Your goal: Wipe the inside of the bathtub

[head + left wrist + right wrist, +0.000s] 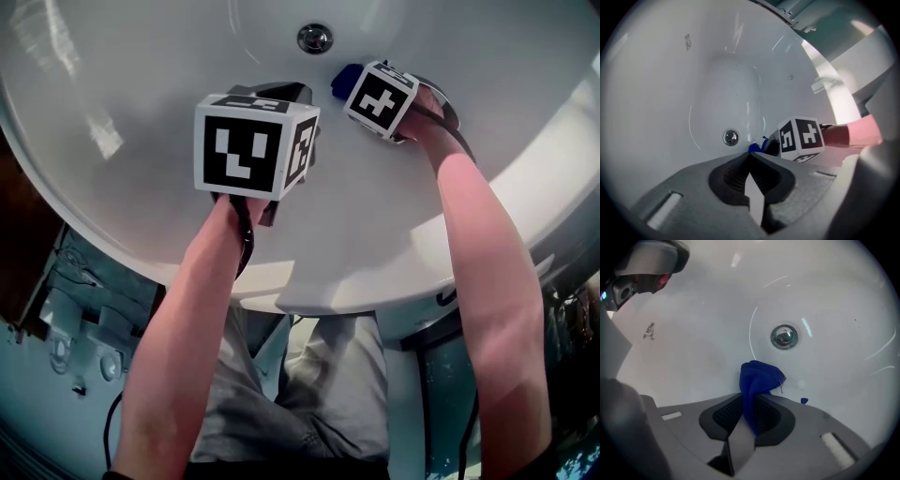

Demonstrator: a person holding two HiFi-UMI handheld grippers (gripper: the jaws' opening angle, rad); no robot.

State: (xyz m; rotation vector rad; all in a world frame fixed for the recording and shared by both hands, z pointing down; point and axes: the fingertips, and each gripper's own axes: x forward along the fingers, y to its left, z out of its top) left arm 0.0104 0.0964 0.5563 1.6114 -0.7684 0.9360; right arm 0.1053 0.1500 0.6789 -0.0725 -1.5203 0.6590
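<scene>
Wiping well, the right gripper [751, 401] — clenched on the blue cloth [759, 376] — should press it flat; left gripper [750, 159] closed, empty.

Head view: set above, faced steeply down into the bathtub [122, 141].
Left gripper view: set behind the left gripper [750, 155], faced along the bathtub; drain [731, 137] beyond the tips, slightly left.
Right gripper view: set behind the right gripper [749, 397], very close; drain just beyond the tips.
Shared: drain and blue cloth [759, 373] are caught by all three.
</scene>
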